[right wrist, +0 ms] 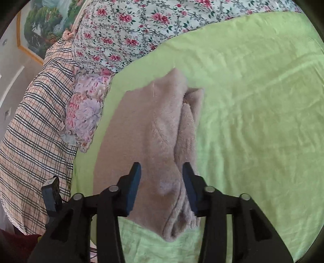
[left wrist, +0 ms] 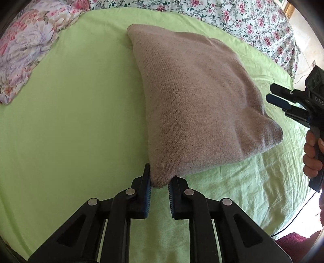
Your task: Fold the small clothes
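Observation:
A folded beige knit garment (left wrist: 194,105) lies on the green sheet (left wrist: 70,121). My left gripper (left wrist: 160,178) has its jaws partly closed around the garment's near corner, which sits between the blue pads. In the right wrist view the same garment (right wrist: 154,137) shows its stacked folded layers. My right gripper (right wrist: 161,172) is open and hovers over the garment's near edge, with the fabric below and between the fingers. The right gripper also shows in the left wrist view (left wrist: 283,101) at the right, held by a hand, apart from the garment.
A floral quilt (left wrist: 232,18) runs along the far edge of the bed. A floral cushion (left wrist: 26,46) lies at far left. A plaid cloth (right wrist: 34,129) is at the left of the right wrist view. A dark red cloth (left wrist: 293,242) sits at lower right.

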`<state>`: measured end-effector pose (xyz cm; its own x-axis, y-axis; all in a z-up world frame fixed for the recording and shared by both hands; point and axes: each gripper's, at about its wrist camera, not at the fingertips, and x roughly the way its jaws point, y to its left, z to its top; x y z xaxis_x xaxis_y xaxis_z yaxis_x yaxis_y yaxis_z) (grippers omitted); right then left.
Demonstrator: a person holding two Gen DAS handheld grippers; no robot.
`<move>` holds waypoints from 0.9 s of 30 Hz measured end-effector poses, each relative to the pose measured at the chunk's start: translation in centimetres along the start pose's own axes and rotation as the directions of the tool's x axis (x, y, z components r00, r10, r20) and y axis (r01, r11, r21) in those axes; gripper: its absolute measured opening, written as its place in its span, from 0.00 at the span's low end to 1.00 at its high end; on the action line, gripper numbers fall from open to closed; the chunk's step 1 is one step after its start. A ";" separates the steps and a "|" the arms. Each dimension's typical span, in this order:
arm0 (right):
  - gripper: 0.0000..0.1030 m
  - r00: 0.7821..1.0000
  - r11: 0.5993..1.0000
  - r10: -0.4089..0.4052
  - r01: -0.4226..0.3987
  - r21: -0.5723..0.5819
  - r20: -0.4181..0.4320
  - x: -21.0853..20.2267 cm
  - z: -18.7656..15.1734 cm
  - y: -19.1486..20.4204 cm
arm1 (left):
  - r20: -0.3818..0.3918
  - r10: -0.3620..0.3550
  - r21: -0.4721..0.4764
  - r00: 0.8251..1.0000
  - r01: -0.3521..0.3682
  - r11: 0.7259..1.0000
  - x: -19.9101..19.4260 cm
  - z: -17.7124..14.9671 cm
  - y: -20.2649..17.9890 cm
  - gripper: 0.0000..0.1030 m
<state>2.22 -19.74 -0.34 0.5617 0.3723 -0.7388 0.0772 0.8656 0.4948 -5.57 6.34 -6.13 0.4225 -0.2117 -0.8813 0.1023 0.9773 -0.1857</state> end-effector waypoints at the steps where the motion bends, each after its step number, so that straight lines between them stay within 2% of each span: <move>1: 0.44 1.000 1.000 -0.011 0.011 0.001 -0.004 0.4 0.2 -0.1 | -0.003 -0.002 -0.006 1.000 0.002 1.000 0.0 0.0 0.1 0.14; 6: 0.41 0.999 1.000 -0.020 0.019 -0.015 -0.027 3.0 1.4 0.0 | -0.009 -0.002 -0.006 1.000 0.002 1.000 0.1 0.2 -0.1 0.14; 8: 0.32 0.999 1.000 -0.005 0.004 -0.026 -0.044 3.6 1.6 0.3 | -0.013 0.000 -0.004 1.000 0.000 1.000 0.2 0.3 -0.1 0.14; 9: 0.19 0.998 0.999 -0.010 0.007 -0.039 -0.063 3.8 1.7 0.5 | -0.016 0.000 -0.008 1.000 0.000 1.000 0.3 0.3 0.0 0.14; 10: 0.14 0.998 0.999 -0.005 0.002 -0.044 -0.065 3.6 1.8 0.8 | -0.018 -0.004 -0.014 1.000 0.003 1.000 0.4 0.4 0.0 0.14; 12: 0.13 0.997 0.997 0.071 -0.070 -0.044 0.015 1.0 2.4 1.7 | -0.019 -0.015 -0.026 1.000 0.015 1.000 0.5 0.5 0.3 0.13; 13: 0.12 0.989 0.991 0.128 -0.124 -0.058 0.071 -0.9 2.7 2.4 | -0.017 -0.023 -0.033 1.000 0.022 0.999 0.5 0.5 0.5 0.13; 14: 0.12 0.985 0.988 0.142 -0.134 -0.079 0.102 -2.1 2.8 2.9 | -0.017 -0.036 -0.048 0.999 0.035 0.998 0.5 0.6 0.7 0.11; 16: 0.12 0.992 0.992 0.085 -0.076 -0.100 0.088 -2.2 2.8 2.7 | -0.020 -0.060 -0.071 0.998 0.058 0.996 0.7 0.6 1.0 0.09; 18: 0.12 1.000 0.997 -0.006 0.007 -0.076 0.016 0.2 2.3 0.8 | -0.036 -0.063 -0.082 0.997 0.060 0.995 1.2 0.7 1.0 0.09; 20: 0.12 0.995 0.996 -0.083 0.081 -0.033 -0.061 3.1 1.1 -1.9 | -0.055 -0.076 -0.097 0.996 0.070 0.993 1.8 0.7 1.2 0.08; 23: 0.12 0.995 0.996 -0.083 0.084 0.014 -0.052 3.8 0.2 -3.1 | -0.064 -0.085 -0.102 0.994 0.079 0.992 2.0 0.9 1.2 0.08; 27: 0.12 0.993 0.994 -0.108 0.107 -0.009 -0.049 3.8 0.3 -2.7 | -0.074 -0.091 -0.099 0.993 0.083 0.992 2.1 0.7 1.2 0.08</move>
<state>4.43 -20.75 -4.37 0.5094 0.2927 -0.8092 0.1295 0.9036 0.4083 -3.92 7.01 -7.89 0.3438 -0.2981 -0.8905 0.0474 0.9526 -0.3006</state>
